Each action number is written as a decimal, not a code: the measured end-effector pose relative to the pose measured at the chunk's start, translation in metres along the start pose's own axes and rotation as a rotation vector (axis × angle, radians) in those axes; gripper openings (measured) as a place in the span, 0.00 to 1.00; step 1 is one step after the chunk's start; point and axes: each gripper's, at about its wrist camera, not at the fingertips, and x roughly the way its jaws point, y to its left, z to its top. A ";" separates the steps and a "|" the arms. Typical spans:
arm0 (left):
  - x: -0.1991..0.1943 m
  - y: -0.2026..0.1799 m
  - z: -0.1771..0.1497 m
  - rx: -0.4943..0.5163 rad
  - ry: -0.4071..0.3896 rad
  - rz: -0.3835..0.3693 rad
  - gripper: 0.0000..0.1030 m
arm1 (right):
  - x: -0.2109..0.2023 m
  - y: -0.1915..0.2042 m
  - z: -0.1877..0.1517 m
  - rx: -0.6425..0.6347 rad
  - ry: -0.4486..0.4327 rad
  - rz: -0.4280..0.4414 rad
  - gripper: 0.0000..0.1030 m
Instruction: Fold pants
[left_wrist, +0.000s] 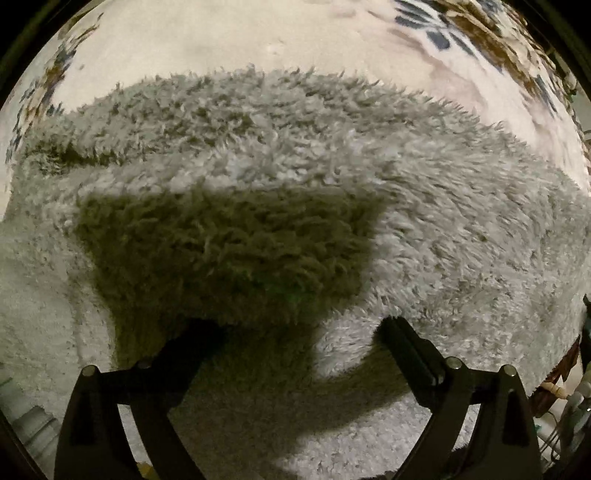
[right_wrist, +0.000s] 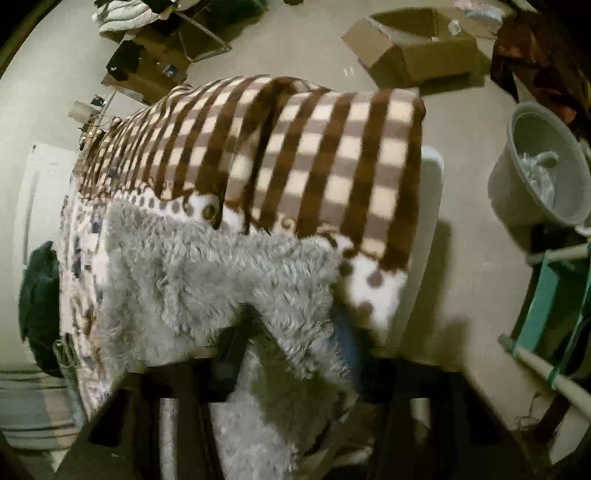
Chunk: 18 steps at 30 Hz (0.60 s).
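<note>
The pants (left_wrist: 295, 177) are grey, shaggy fleece, lying folded on a pale patterned bedspread (left_wrist: 221, 40). My left gripper (left_wrist: 299, 332) is open just above them, fingers spread wide, nothing between them, casting a dark shadow on the pile. In the right wrist view the same grey fleece pants (right_wrist: 221, 273) hang over the bed's near edge. My right gripper (right_wrist: 291, 354) is shut on a fold of the pants, lifting it; the fingers (right_wrist: 229, 354) are mostly buried in the fleece.
A brown-and-cream checked blanket (right_wrist: 314, 158) covers the far part of the bed. On the floor stand a cardboard box (right_wrist: 417, 48), a grey bucket (right_wrist: 535, 170) and a glass-topped stand (right_wrist: 554, 306). Clutter lies at the back left (right_wrist: 155, 48).
</note>
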 end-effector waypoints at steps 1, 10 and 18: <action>-0.002 -0.003 0.008 0.001 -0.006 0.002 0.93 | -0.008 0.007 -0.001 -0.048 -0.033 -0.047 0.12; 0.007 -0.010 0.013 0.027 0.008 0.017 0.95 | -0.025 -0.026 -0.019 0.109 0.075 0.095 0.53; 0.024 -0.017 0.024 0.028 -0.007 -0.003 1.00 | 0.015 -0.024 -0.044 0.140 0.059 0.321 0.44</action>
